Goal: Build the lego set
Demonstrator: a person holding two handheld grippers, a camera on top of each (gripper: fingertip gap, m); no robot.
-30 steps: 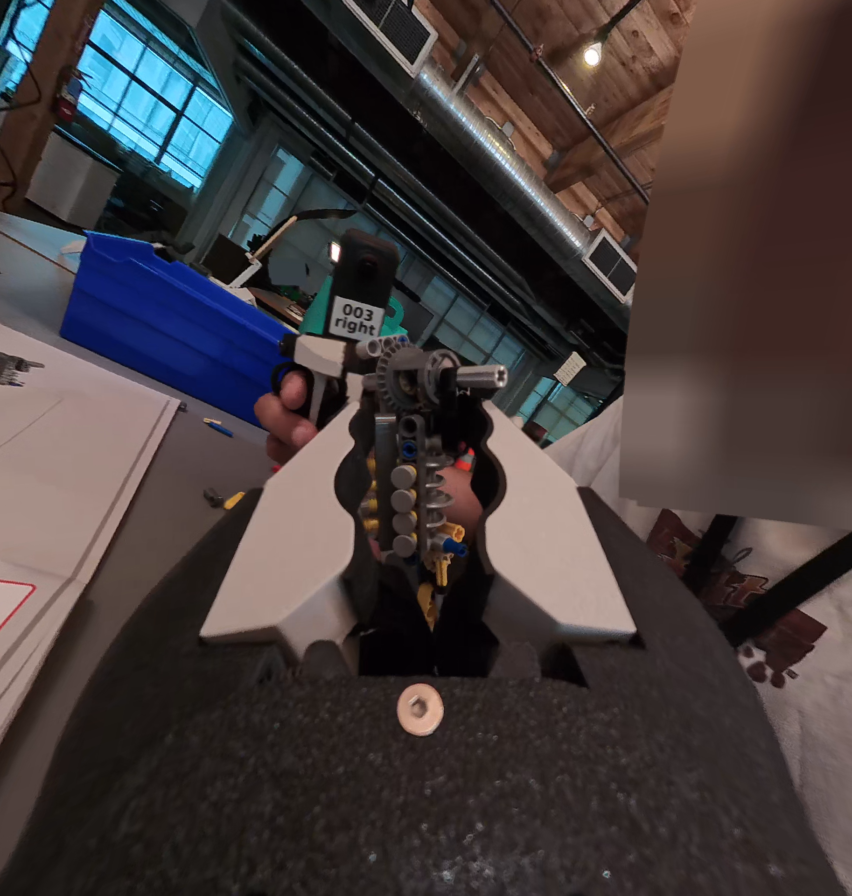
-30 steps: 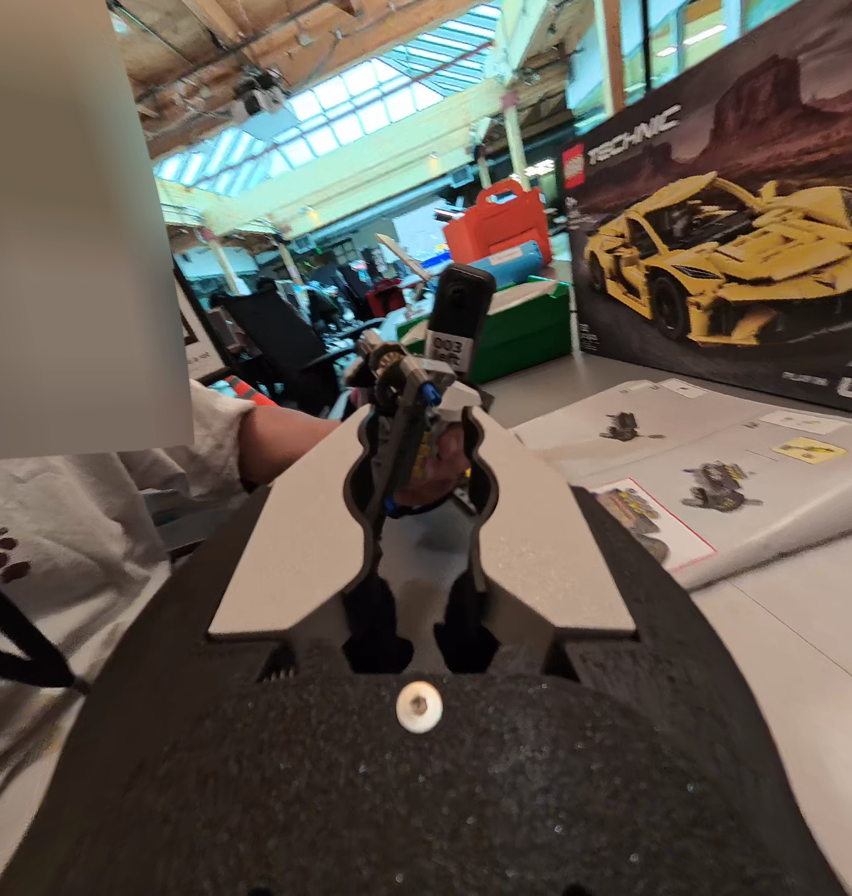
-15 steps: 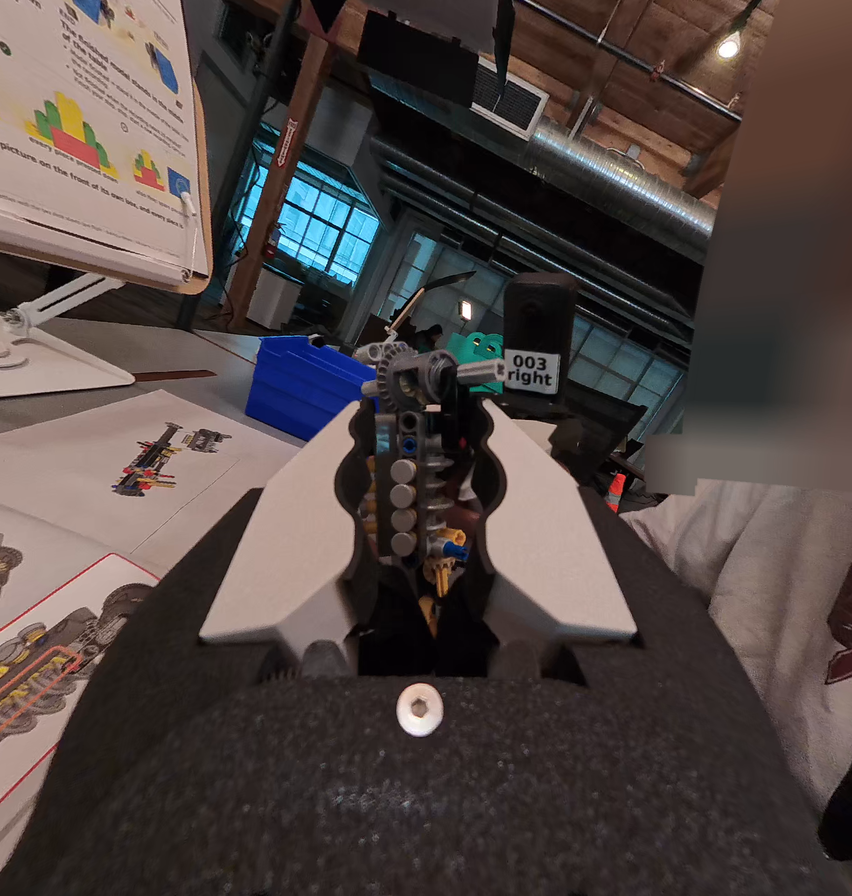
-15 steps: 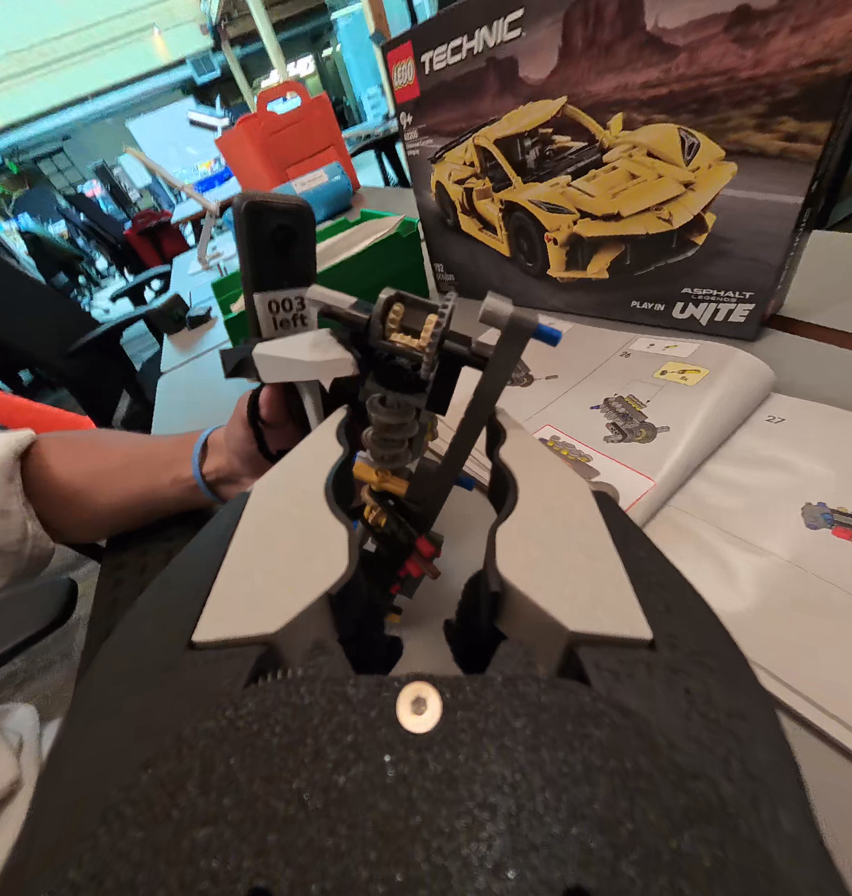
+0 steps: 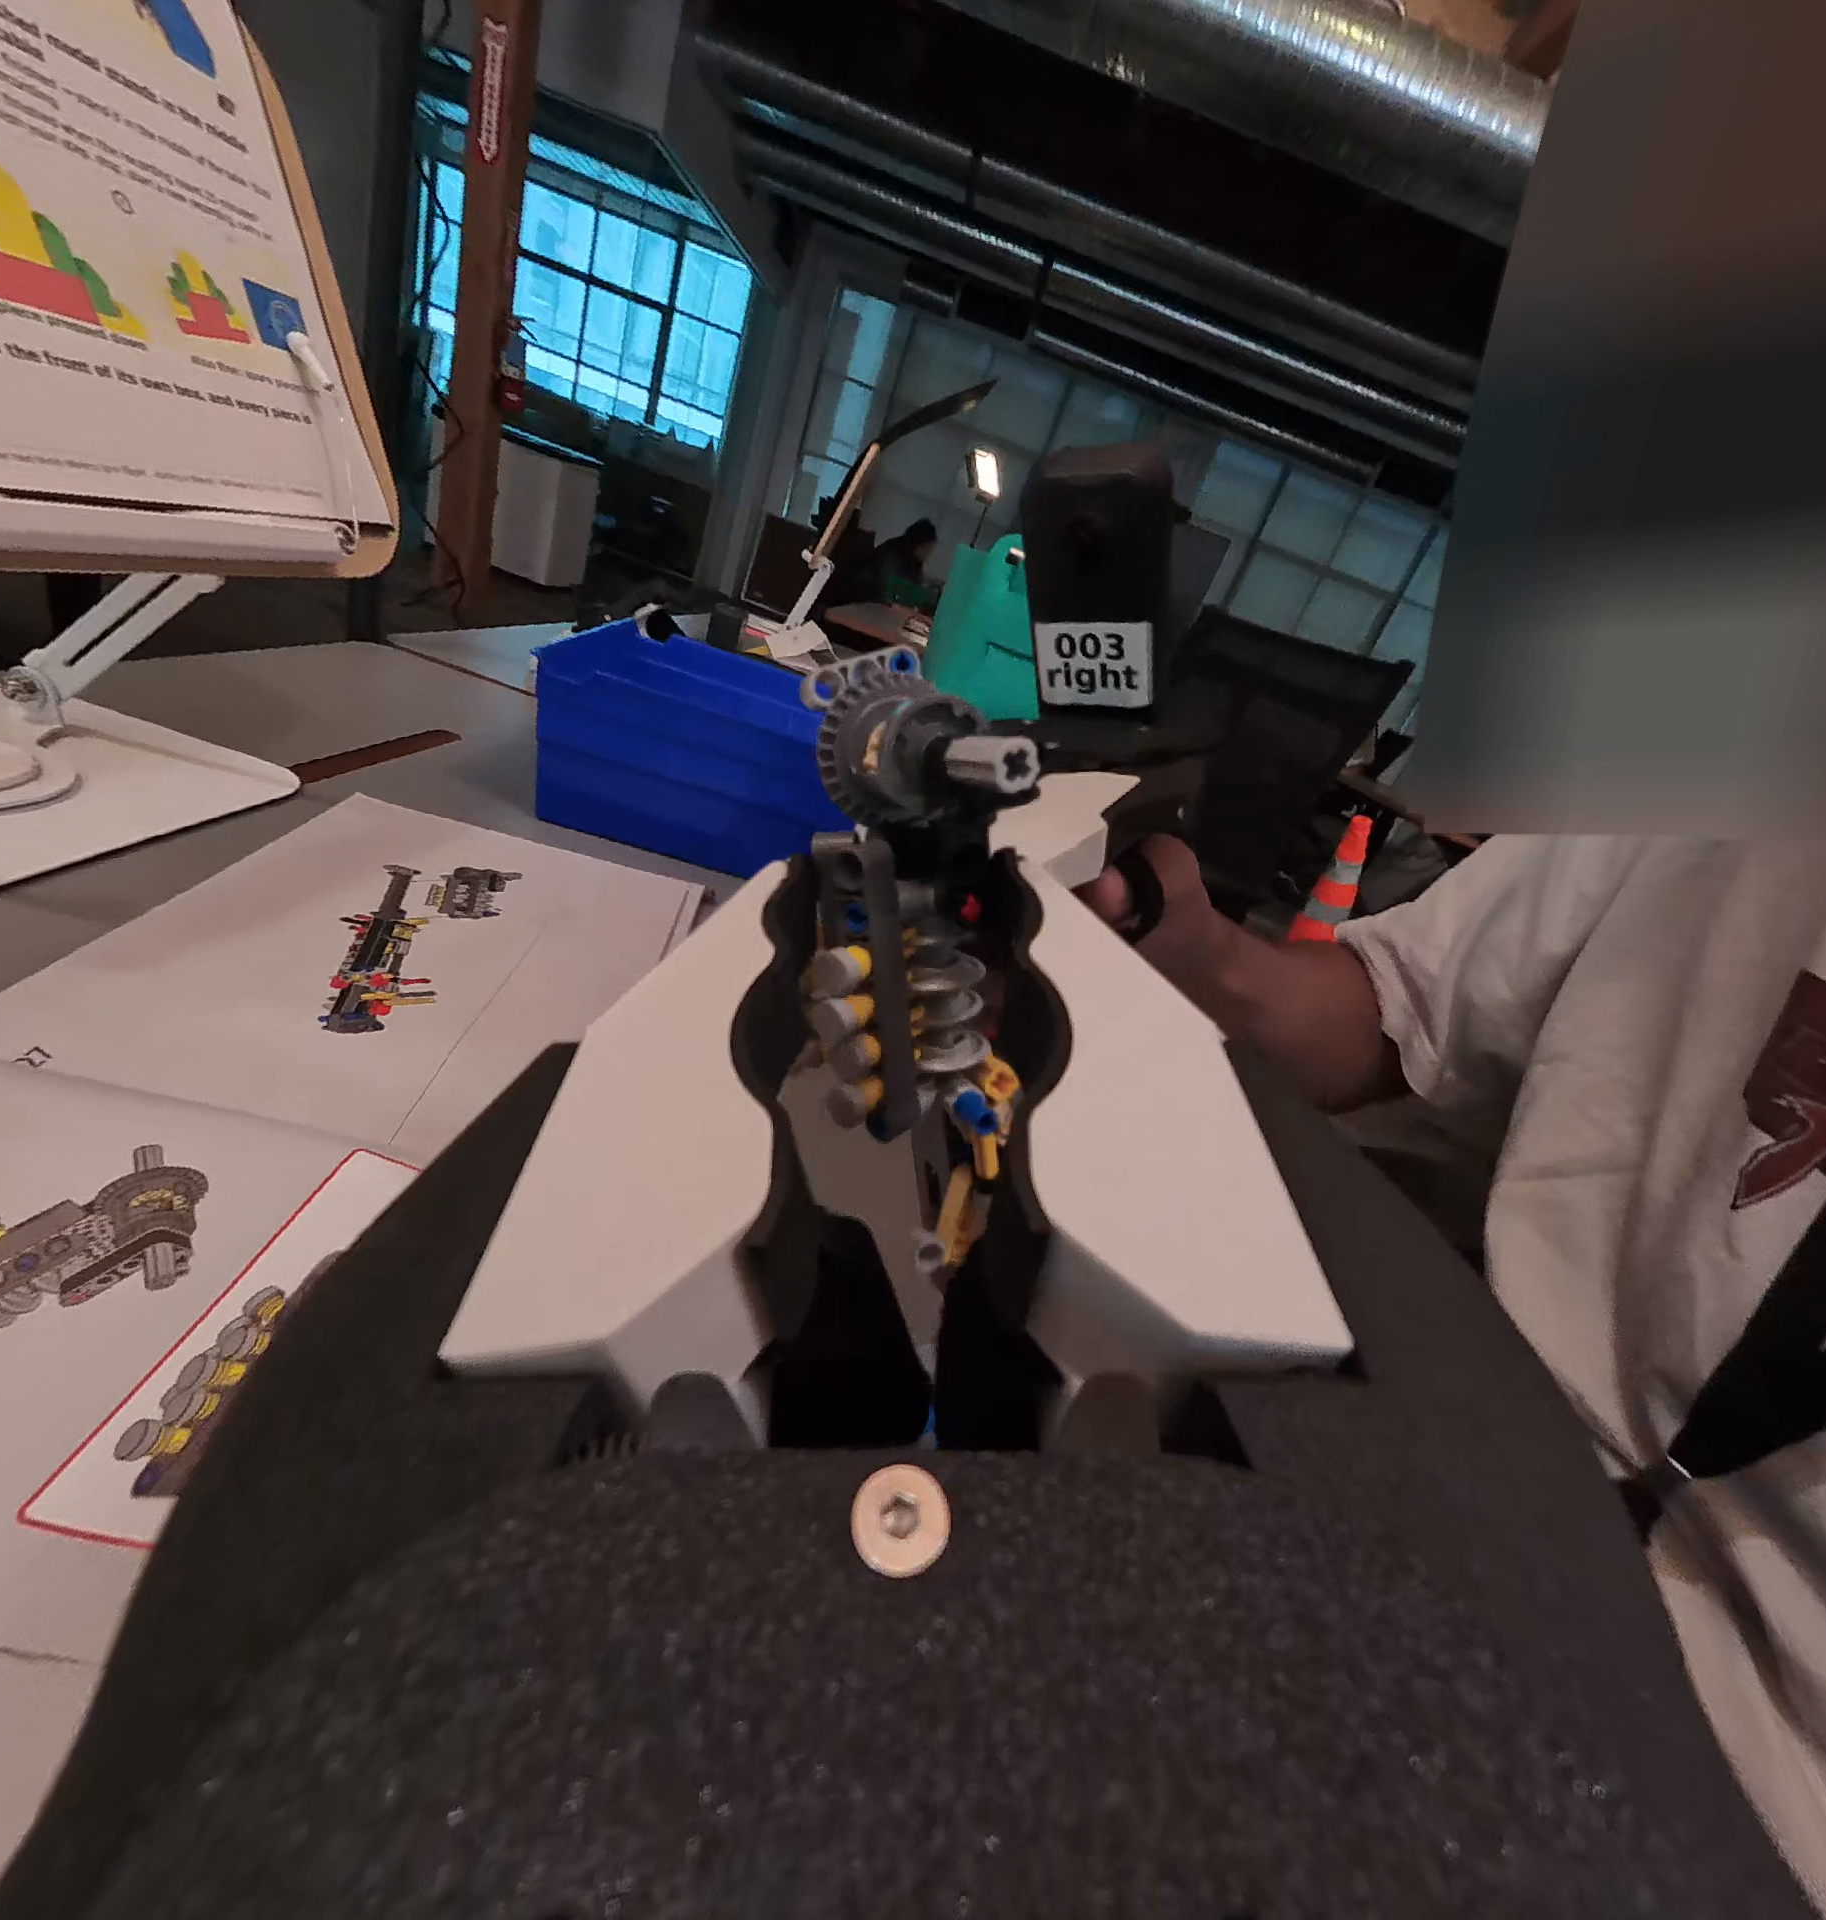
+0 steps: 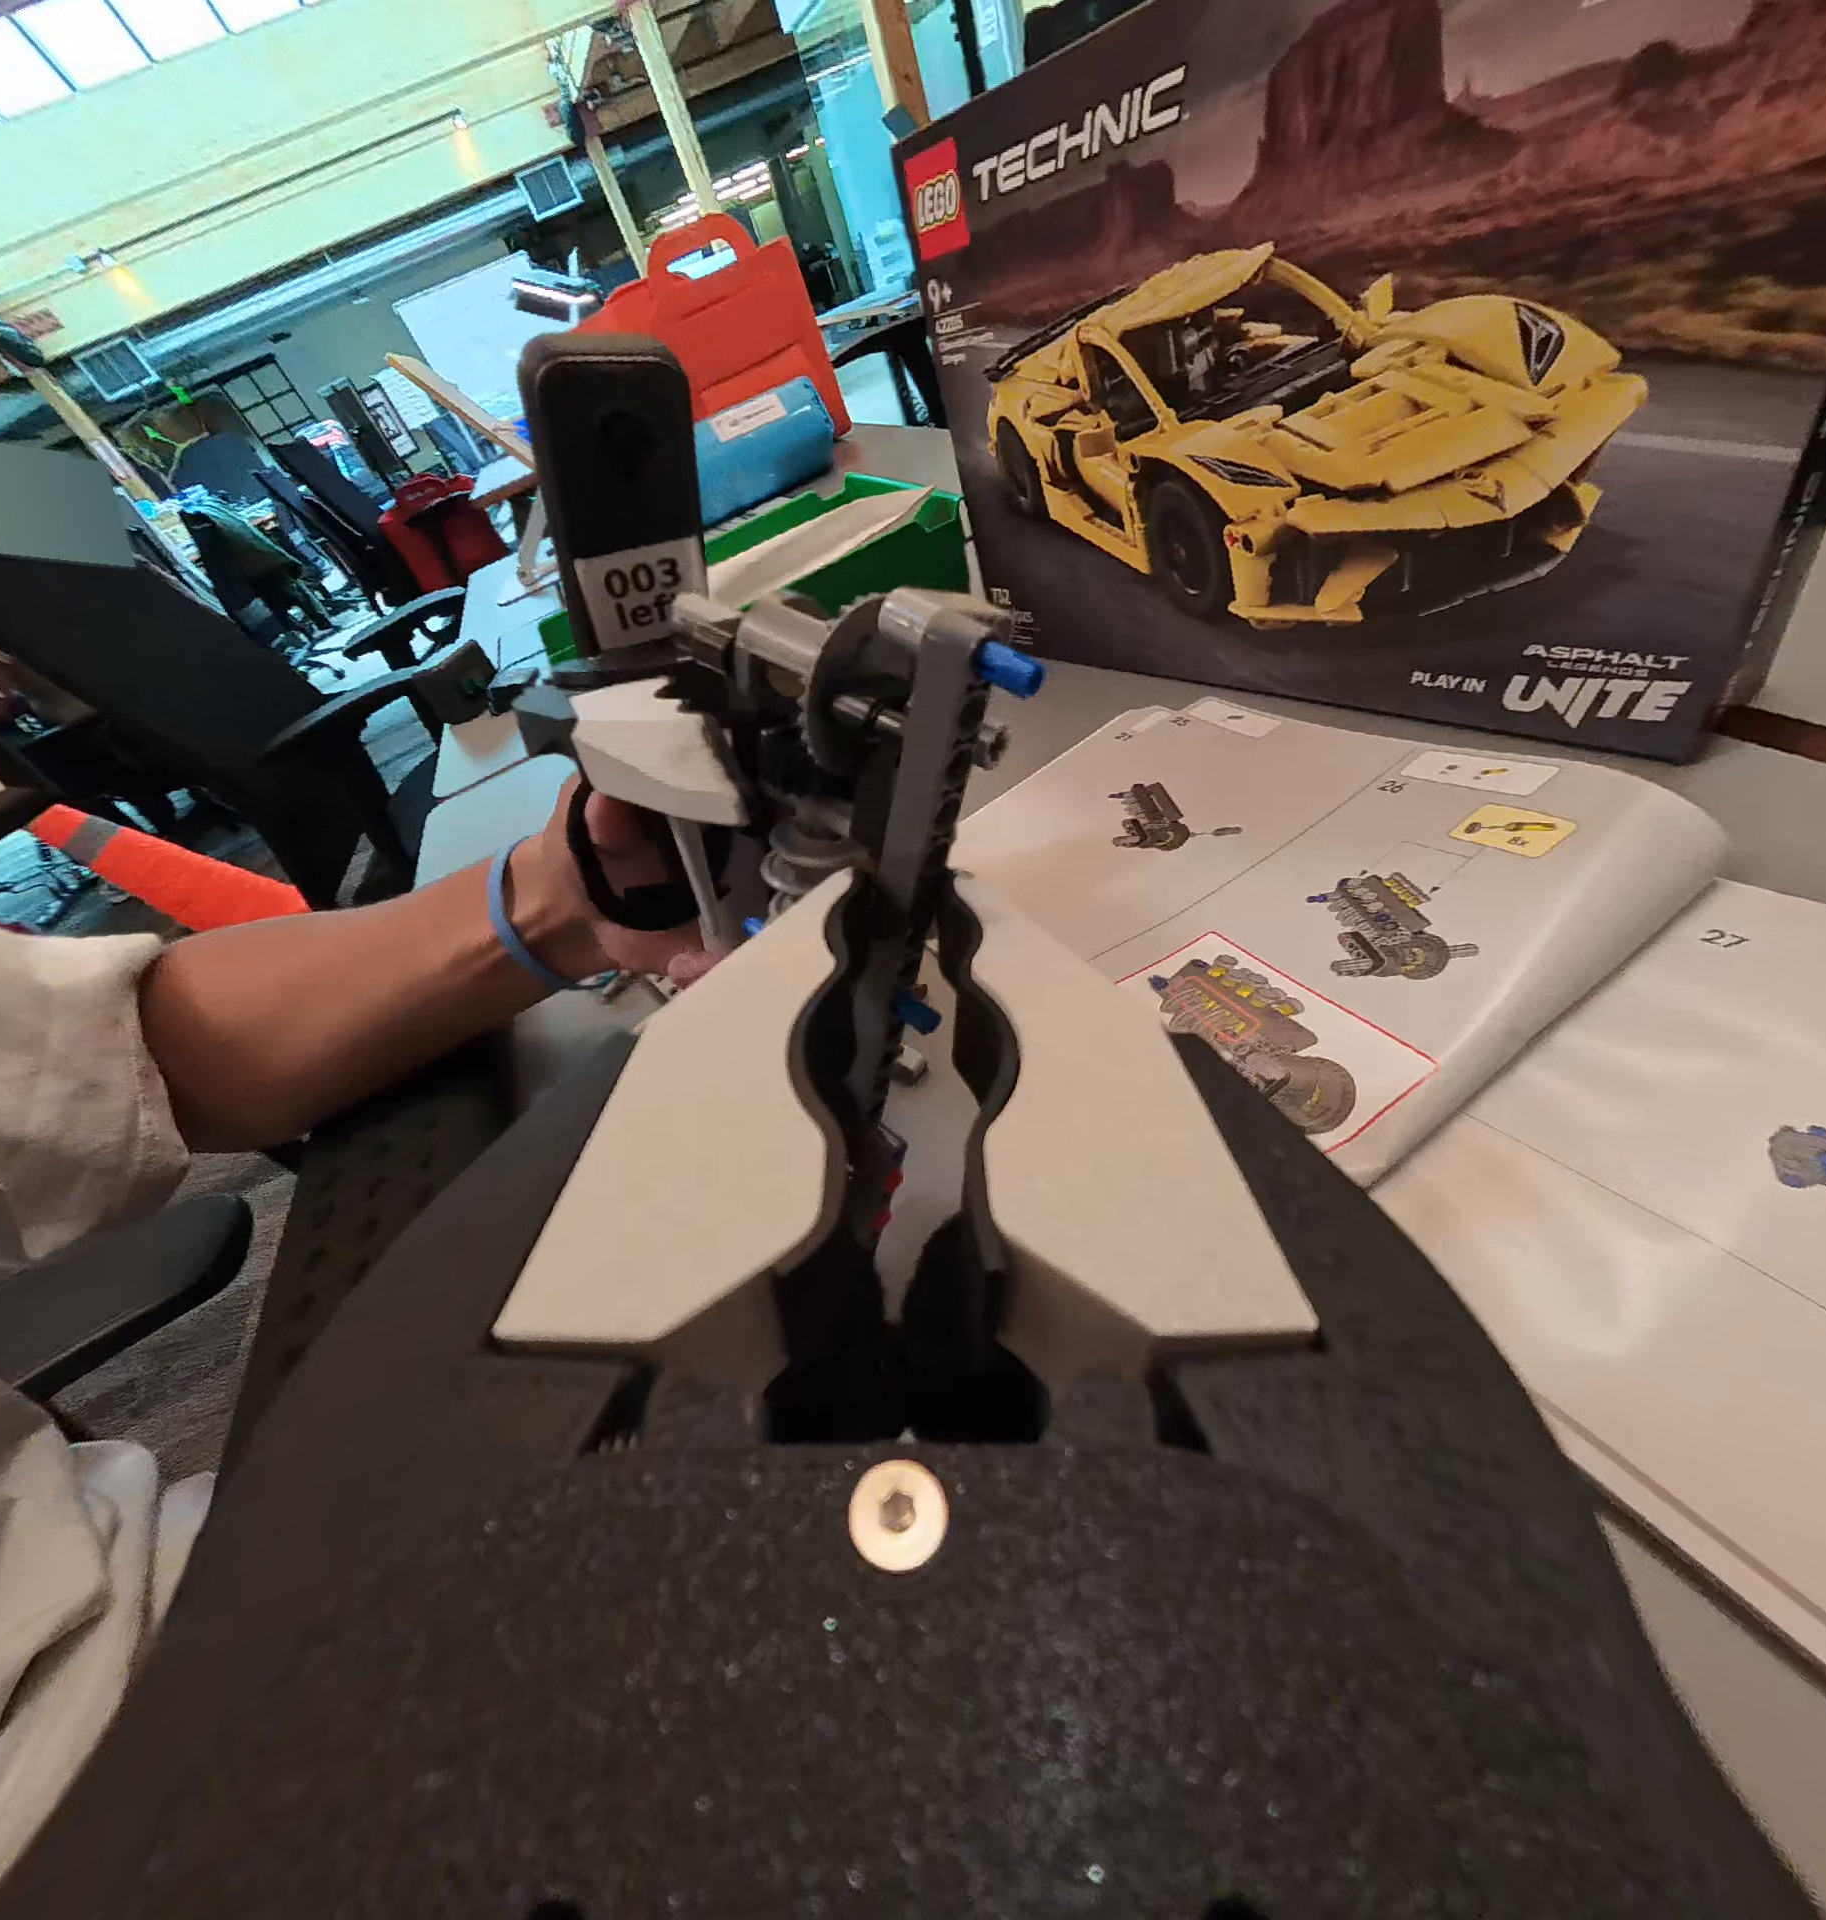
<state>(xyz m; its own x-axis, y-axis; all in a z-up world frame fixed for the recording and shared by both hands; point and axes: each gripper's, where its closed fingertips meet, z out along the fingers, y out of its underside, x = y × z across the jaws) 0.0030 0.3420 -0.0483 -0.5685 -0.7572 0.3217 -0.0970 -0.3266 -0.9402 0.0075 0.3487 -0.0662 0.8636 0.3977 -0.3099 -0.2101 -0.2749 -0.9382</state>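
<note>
A partly built lego assembly (image 5: 904, 1039) of grey beams, a worm gear, yellow and blue pins and a dark gear (image 5: 878, 743) on top stands upright between my left gripper's (image 5: 904, 883) fingers, which are shut on it. In the right wrist view my right gripper (image 6: 904, 904) is shut on the assembly's long grey beam (image 6: 930, 748). The two grippers meet at the assembly from opposite sides. The left gripper's white finger (image 6: 660, 758) shows at its far side, and the right gripper's finger (image 5: 1080, 821) shows behind it.
An open instruction booklet (image 6: 1408, 883) lies on the grey table, also in the left wrist view (image 5: 265, 1039). The lego box (image 6: 1356, 364) stands behind it. A blue bin (image 5: 670, 748), a green bin (image 6: 867, 551) and a sheet on a stand (image 5: 130, 260) sit farther off. The person's white shirt (image 5: 1615, 1143) is close. My left and right fingertips are right by each other.
Both grippers have swung from pointing up toward the ceiling to level over the table. The right gripper's fingers have closed onto the assembly's grey beam, and the assembly sits slightly more tilted in the left gripper.
</note>
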